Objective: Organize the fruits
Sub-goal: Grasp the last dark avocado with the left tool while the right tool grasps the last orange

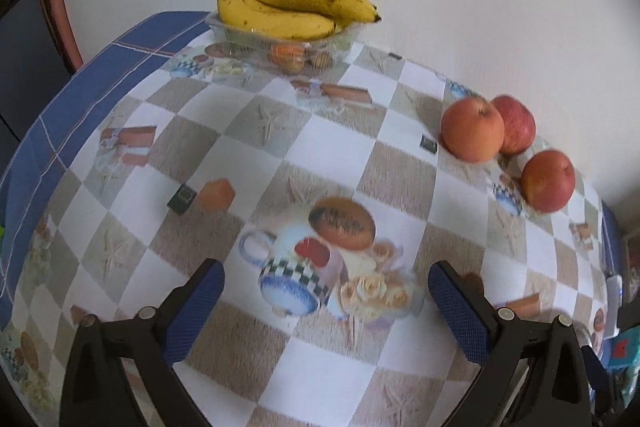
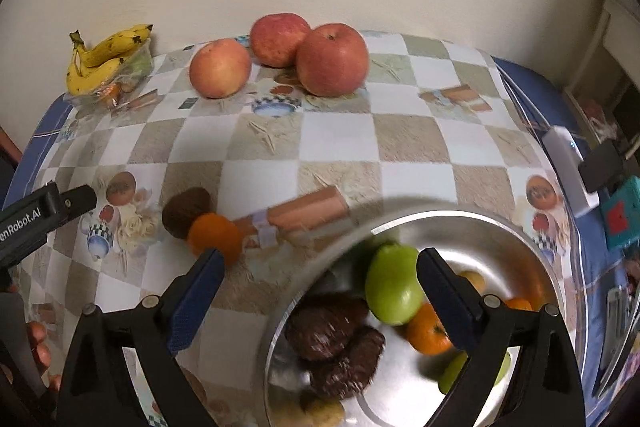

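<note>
Fruit spread over a checked tablecloth (image 2: 340, 139), with a metal bowl (image 2: 460, 227) at its near edge.
The bowl holds a green apple (image 2: 390, 287), brown fruits and tangerines; three red apples (image 2: 332, 59) sit near the wall, bananas (image 1: 288, 7) on a clear tray (image 1: 344, 41), a tangerine (image 2: 216, 235) touching a brown fruit (image 2: 184, 211). Left gripper (image 1: 326, 281) and right gripper (image 2: 318, 269) are spread, empty.
</note>
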A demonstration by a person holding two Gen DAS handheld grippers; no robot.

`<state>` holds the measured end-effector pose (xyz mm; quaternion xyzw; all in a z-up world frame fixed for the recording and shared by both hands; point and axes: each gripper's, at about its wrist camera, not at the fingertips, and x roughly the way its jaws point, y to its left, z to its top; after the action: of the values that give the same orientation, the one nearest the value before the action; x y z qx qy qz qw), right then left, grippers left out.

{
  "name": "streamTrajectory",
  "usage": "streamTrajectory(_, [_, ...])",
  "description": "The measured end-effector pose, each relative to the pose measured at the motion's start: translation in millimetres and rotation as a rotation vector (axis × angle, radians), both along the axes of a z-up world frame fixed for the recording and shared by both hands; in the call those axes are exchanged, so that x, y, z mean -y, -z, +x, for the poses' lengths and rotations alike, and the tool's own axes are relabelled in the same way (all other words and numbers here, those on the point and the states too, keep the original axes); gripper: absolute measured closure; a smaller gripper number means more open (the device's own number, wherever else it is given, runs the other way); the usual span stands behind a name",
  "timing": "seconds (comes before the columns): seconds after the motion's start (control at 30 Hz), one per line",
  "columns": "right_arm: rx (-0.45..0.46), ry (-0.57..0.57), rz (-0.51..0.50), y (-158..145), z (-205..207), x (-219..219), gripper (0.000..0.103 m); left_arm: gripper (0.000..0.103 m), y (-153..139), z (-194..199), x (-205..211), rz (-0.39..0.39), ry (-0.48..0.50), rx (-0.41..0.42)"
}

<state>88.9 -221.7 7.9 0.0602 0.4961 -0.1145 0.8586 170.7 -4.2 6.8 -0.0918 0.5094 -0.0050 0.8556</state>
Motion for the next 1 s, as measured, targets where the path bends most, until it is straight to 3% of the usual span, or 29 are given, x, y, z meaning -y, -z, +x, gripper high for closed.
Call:
streamTrajectory(0.13, [0.035, -0.012, 0.035, -1.2, 11.0, -4.3, 0.006, 0.000, -5.6, 7.7, -1.4, -0.001, 0.009, 0.068])
streamTrajectory(0.23, [0.055, -0.015, 0.048, 0.9, 19.0, -8.4, 0.006, 0.000, -5.5, 12.3, -0.3, -0.085, 0.077, 0.059])
streamTrajectory(0.37, [0.077, -0.035, 0.052, 3.2, 26.3, -16.2, 0.007, 0.000, -7.2, 13.2, 9.8, -0.076, 0.112, 0.084])
streamTrajectory(0.4, [0.081, -0.045, 0.057, 3.3, 27.8, -18.3, 0.009, 0.000, -6.2, 14.0, 11.8, -0.085, 0.121, 0.076])
streamTrajectory(0.5, [0.077, -0.079, 0.074, 6.0, 30.8, -23.4, 0.031, 0.000, -2.5, 14.2, 18.2, -0.107, 0.141, 0.057])
streamTrajectory(0.53, [0.071, -0.085, 0.080, 7.7, 31.2, -24.8, 0.034, 0.000, 0.2, 14.6, 21.1, -0.116, 0.150, 0.043])
streamTrajectory(0.7, [0.026, -0.120, 0.106, 19.8, 33.0, -32.2, 0.035, 0.002, 13.4, 13.5, 32.4, -0.153, 0.180, -0.024])
streamTrajectory(0.83, [0.000, -0.144, 0.104, 26.2, 33.3, -37.7, 0.035, 0.010, 23.9, 11.5, 42.3, -0.179, 0.207, -0.064])
streamTrajectory(0.93, [-0.016, -0.155, 0.103, 30.6, 33.2, -40.1, 0.044, 0.014, 28.0, 8.3, 53.7, -0.162, 0.250, -0.074])
streamTrajectory(1.0, [-0.016, -0.154, 0.109, 31.4, 33.2, -40.4, 0.044, 0.014, 29.6, 6.9, 59.7, -0.158, 0.271, -0.074])
